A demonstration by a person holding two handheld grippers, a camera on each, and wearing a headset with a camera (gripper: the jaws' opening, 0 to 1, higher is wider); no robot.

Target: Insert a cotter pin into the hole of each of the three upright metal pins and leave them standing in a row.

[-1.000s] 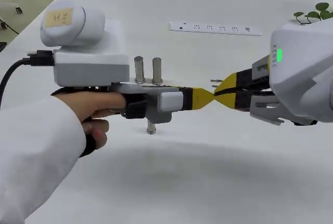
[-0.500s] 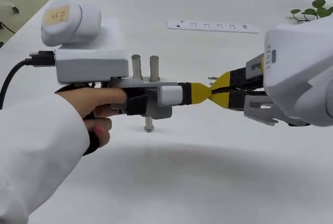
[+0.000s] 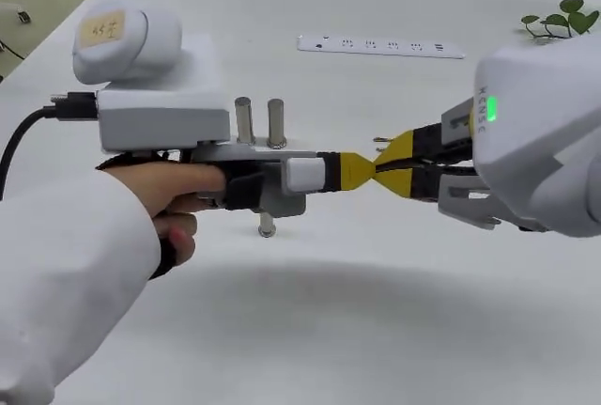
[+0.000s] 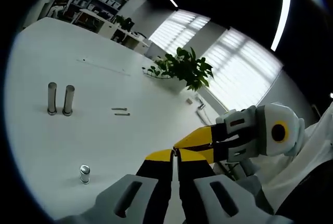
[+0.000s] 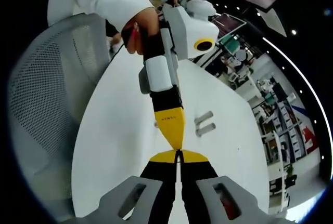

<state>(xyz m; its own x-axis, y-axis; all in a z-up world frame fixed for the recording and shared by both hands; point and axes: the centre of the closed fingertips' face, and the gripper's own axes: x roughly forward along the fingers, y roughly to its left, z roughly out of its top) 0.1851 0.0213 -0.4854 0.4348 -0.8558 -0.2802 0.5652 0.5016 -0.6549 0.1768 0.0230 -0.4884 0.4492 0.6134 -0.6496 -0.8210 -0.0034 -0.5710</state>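
- Two things lie nearest in the head view: a white sleeve and the hand wrapped round the left claw's handle.
- One short metal pin sits on the counter on the near side, just below the left claw's body and apart from the other pins. I cannot tell whether it stands or lies.
- The left claw and the right claw meet tip to tip above the counter, with their yellow points touching. Both are pinched narrow, and whether anything thin sits between them is too small to tell.
- Two upright metal pins stand close side by side behind the left claw's body, which hides their feet in the head view. The left gripper view shows them whole on the counter.
- Two cotter pins lie together flat on the counter, beyond the claw tips and off to one side of the upright pair.
- A white power strip lies farther back, and a green plant stands at the far right edge.
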